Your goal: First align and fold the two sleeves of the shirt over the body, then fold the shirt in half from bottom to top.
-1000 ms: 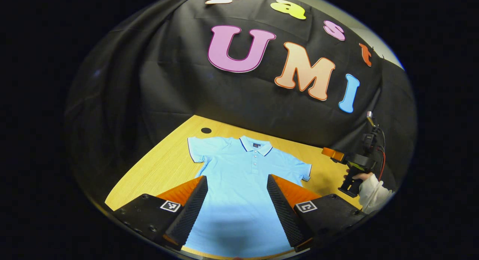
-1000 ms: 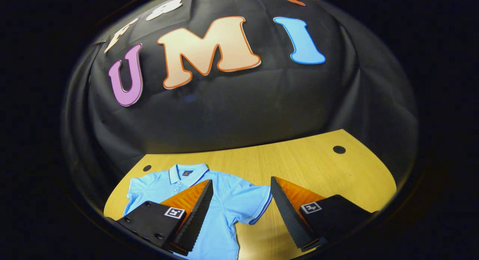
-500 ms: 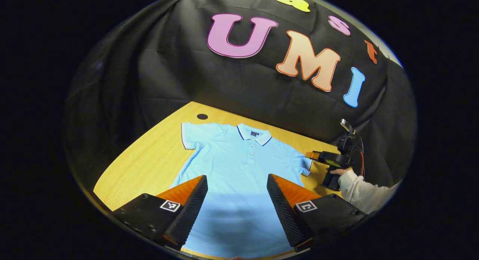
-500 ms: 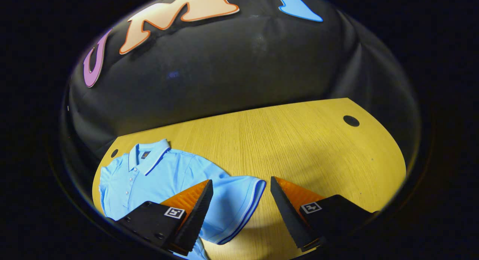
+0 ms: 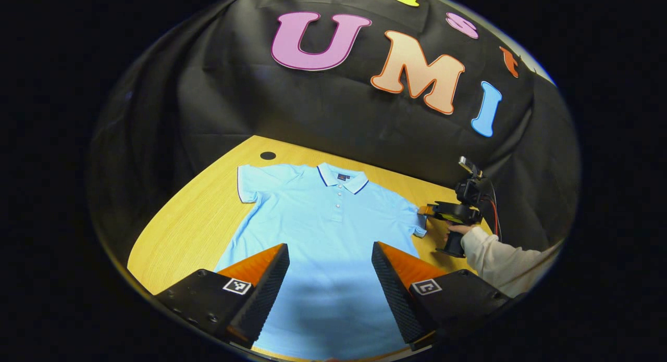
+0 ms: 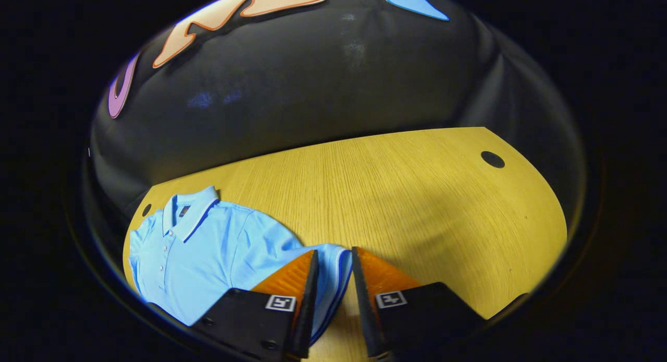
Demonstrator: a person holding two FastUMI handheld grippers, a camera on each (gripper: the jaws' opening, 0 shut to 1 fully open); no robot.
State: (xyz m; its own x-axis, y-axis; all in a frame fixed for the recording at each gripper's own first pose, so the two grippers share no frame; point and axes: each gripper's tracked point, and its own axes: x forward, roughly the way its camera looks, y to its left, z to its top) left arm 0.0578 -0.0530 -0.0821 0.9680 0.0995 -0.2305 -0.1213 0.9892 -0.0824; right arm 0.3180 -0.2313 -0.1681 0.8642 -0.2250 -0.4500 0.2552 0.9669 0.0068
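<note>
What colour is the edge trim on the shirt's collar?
Dark blue, on a light blue shirt; the collar shows best in the left gripper view.

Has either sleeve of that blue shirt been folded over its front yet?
No: in the left gripper view the shirt lies flat on the table with both short sleeves spread out to the sides.

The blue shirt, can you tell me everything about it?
The shirt is a light blue polo with a dark-trimmed collar, small buttons and short sleeves. It lies flat, face up, on the wooden table. The right tool has nearly closed around its right sleeve's edge. The left tool hovers open above its lower half.
</note>
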